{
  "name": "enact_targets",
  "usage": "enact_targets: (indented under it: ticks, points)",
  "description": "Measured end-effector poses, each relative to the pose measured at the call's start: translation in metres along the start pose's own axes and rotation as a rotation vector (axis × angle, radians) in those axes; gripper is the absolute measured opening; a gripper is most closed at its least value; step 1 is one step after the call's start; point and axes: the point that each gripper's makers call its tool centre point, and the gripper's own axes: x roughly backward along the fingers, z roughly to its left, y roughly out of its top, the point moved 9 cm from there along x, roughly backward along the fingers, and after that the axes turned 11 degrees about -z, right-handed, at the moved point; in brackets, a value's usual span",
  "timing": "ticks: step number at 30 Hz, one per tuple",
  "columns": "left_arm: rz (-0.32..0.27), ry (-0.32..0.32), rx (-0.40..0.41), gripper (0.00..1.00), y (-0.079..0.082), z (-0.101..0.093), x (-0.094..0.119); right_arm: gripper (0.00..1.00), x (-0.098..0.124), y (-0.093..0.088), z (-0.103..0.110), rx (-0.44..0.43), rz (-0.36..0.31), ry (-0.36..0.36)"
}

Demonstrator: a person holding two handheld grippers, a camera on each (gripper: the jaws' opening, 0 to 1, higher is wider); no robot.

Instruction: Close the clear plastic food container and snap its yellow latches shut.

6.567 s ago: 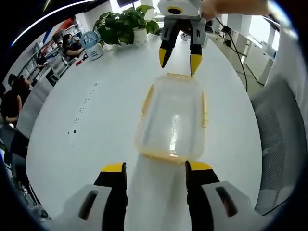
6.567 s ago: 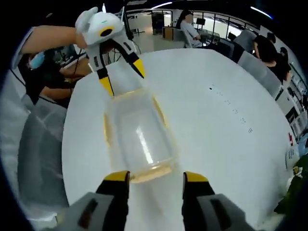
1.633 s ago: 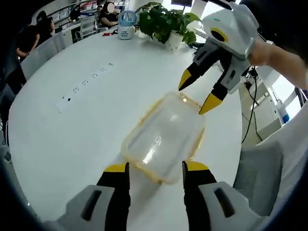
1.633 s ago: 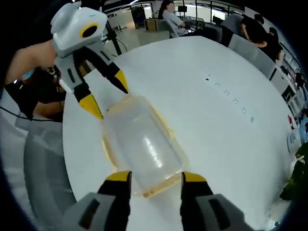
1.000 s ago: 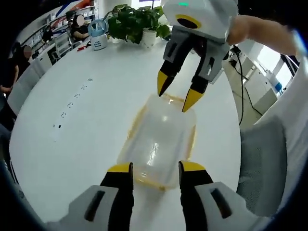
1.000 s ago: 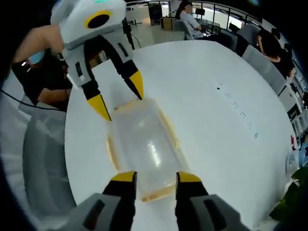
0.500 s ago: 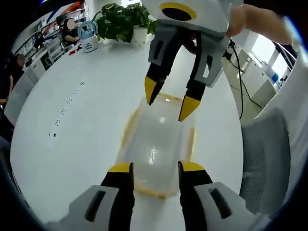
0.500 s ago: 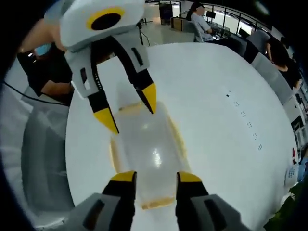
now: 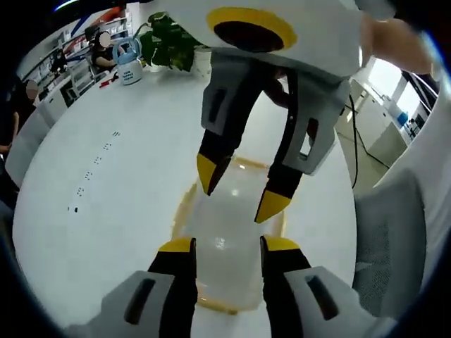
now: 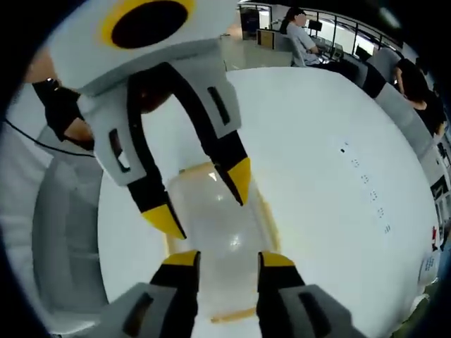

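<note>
We see the clear container point(image 9: 232, 232) lying flat on the white tabletop point(image 9: 106, 211), lid down, yellow latches point(image 9: 184, 204) along its rim. Our left tongs point(image 9: 225, 246) straddle its six o'clock end, jaws spread. Our right tongs point(image 10: 224, 260) do likewise, jaws spread, facing them from twelve o'clock. A potted plant point(image 9: 173, 46) stands at eleven o'clock.

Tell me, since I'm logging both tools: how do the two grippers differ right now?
Little differs. Left gripper reaches the container from one short end, right gripper from the opposite end. Shared: both open, yellow-tipped, poised over the lid, each close to the other's tips.
</note>
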Motion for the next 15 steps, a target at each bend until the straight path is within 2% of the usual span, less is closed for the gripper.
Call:
enact_targets:
  ticks: [15]
  points:
    - [-0.003, 0.009, 0.019, 0.32, -0.005, -0.0031, -0.0023, 0.3, -0.0022, 0.0072, -0.0039, 0.003, -0.022, -0.008]
